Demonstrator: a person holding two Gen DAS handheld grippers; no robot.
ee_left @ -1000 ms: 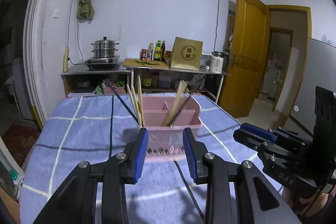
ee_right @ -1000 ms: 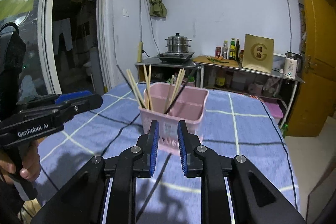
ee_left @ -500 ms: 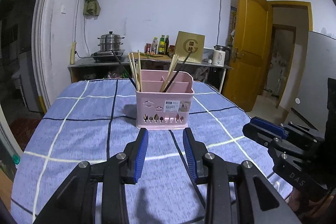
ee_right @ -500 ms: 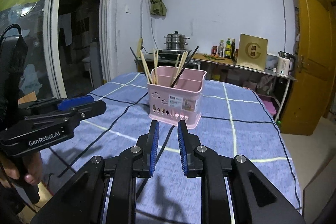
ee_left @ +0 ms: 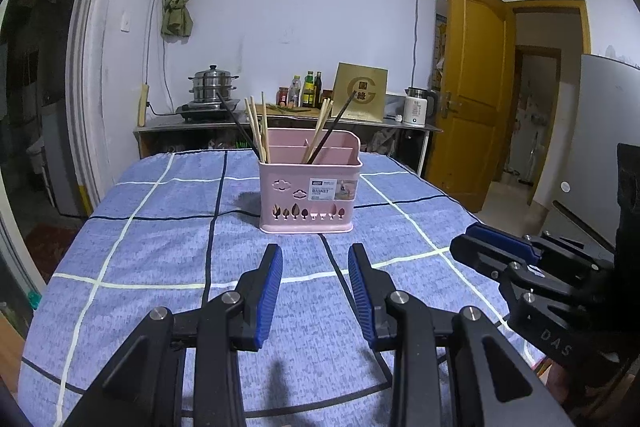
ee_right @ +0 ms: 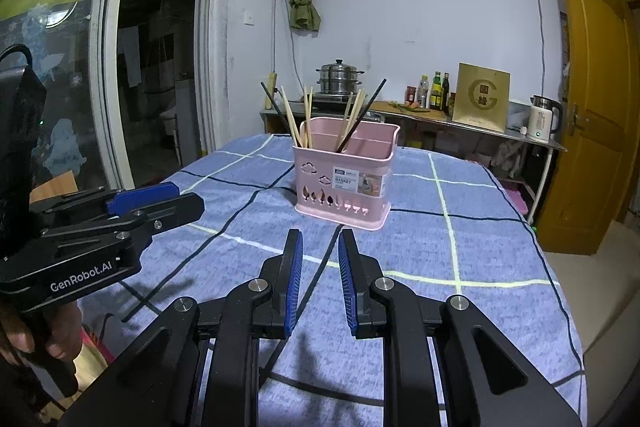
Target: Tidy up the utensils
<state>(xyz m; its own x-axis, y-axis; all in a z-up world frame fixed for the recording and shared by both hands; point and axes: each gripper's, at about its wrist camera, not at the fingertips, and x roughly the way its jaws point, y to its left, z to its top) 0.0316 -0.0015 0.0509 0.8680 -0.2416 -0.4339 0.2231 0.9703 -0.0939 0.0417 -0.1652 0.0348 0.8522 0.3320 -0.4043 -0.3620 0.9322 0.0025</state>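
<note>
A utensil basket [ee_left: 310, 183] stands on the table [ee_left: 160, 247], near its middle. Chopsticks [ee_left: 256, 131] lean in the basket's left compartment, more chopsticks [ee_left: 322, 131] in the one beside it to the right. Before the basket, both apart from it, hover the left gripper [ee_left: 315, 269] and, to its right, the right gripper [ee_right: 319, 259]. Behind the table, a counter [ee_left: 192, 127] along the wall carries a steamer pot [ee_left: 212, 85] at left, bottles [ee_left: 308, 95] and a box [ee_left: 360, 93] in the middle, and a kettle [ee_left: 418, 106] at right.
</note>
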